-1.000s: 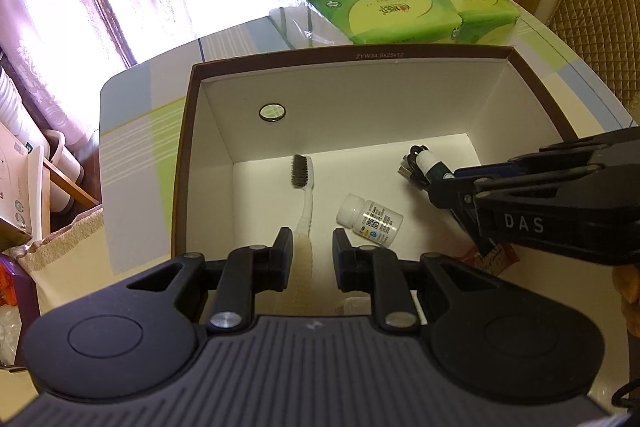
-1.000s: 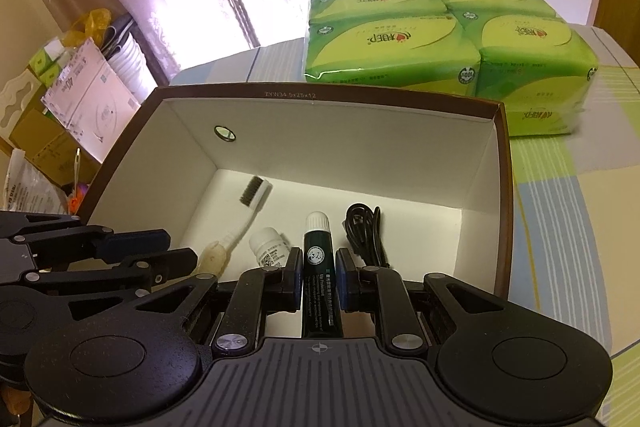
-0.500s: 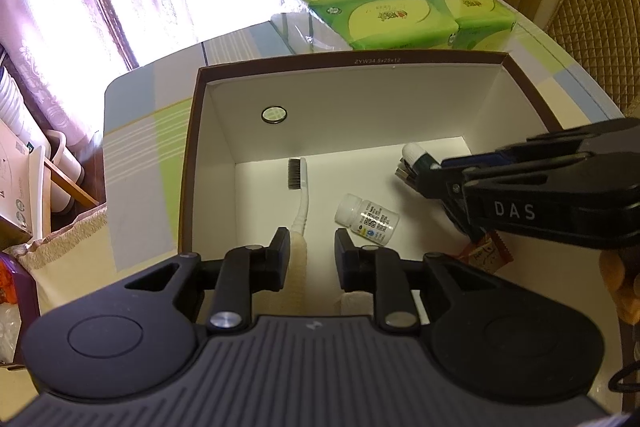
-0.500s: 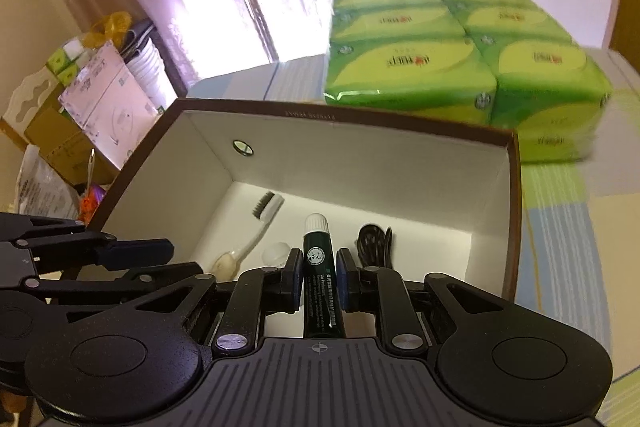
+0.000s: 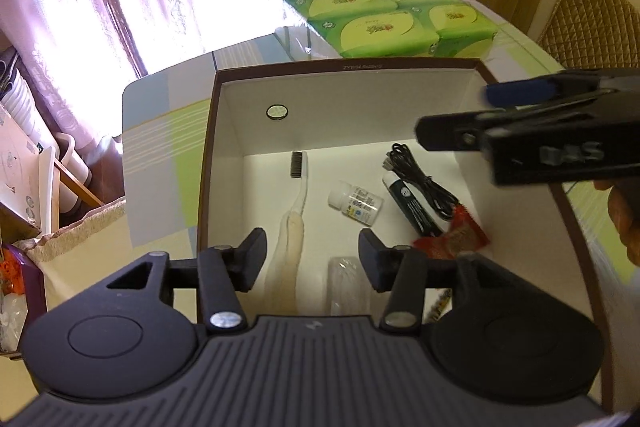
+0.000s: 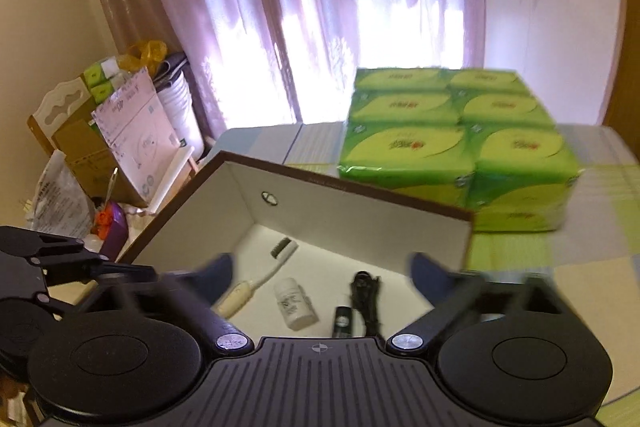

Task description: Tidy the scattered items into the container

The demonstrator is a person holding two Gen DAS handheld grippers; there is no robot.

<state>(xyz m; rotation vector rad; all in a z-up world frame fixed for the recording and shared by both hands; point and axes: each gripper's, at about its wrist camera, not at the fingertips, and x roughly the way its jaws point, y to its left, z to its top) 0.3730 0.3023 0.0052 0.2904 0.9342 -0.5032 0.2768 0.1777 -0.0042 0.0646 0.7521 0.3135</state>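
Observation:
A brown-rimmed box (image 5: 352, 67) with a white inside holds a toothbrush (image 5: 298, 187), a small white bottle (image 5: 356, 202), a dark green tube (image 5: 412, 205), a black cable (image 5: 424, 175), a red packet (image 5: 456, 233) and a clear wrapped item (image 5: 346, 281). My left gripper (image 5: 312, 255) hangs open above the box's near side, nothing between its fingers. My right gripper (image 6: 322, 275) is open and lifted above the box (image 6: 360, 195), blurred with motion; below it lie the tube (image 6: 343, 321), bottle (image 6: 294, 305), cable (image 6: 366, 301) and toothbrush (image 6: 264, 277). It crosses the left wrist view as a dark bar (image 5: 532, 131).
A green multipack of tissues (image 5: 384, 11) (image 6: 452, 147) stands on the table just behind the box. Left of the table are cardboard boxes and papers (image 6: 120, 147) and stacked white cups (image 6: 178, 111) before curtains. A person's hand (image 5: 624, 219) shows at the right edge.
My right gripper opened, dropped the dark green tube into the box and rose. My left gripper opened wider and moved up and back.

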